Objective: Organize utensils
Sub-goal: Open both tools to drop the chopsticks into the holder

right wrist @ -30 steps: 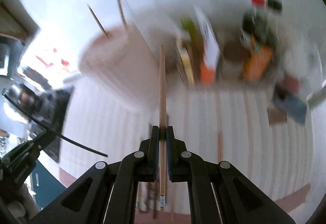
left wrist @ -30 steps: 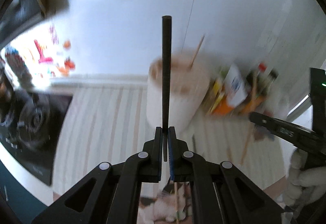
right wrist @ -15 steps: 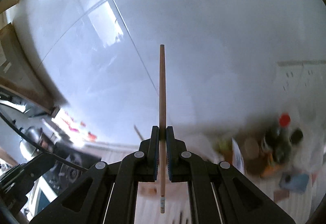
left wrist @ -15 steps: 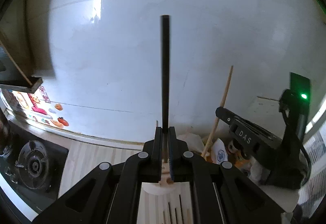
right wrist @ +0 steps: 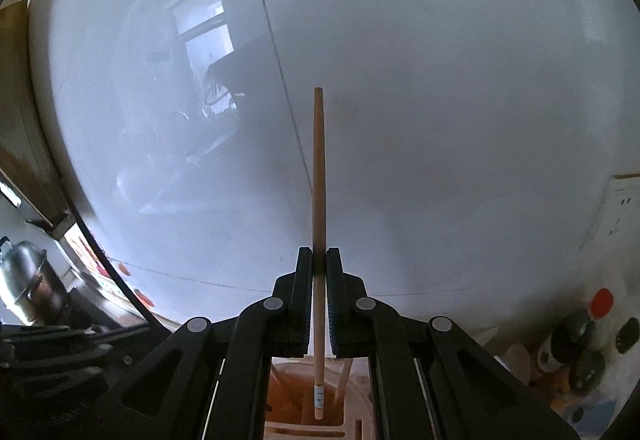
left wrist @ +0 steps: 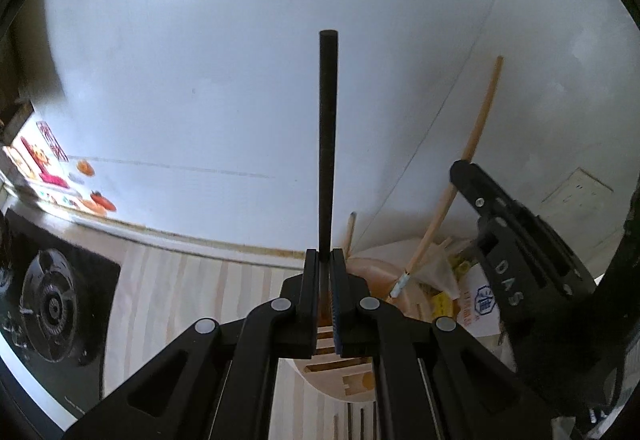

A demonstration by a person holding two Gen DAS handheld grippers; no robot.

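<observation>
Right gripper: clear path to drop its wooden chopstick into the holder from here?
Probably yes. The right gripper is shut on the wooden chopstick, whose lower tip already hangs over an open slot of the wooden holder. One chopstick already leans inside beside it, apart.

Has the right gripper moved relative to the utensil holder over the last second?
Yes. The right gripper, shut on the wooden chopstick, went from in front of the utensil holder to above it, the stick's lower end now over the opening.

I see both fisheye views sharp and daylit, edges bowed and ringed in black. Window glare glints off the glossy wall (right wrist: 400, 79); the bottles (right wrist: 580, 344) look soft.
</observation>
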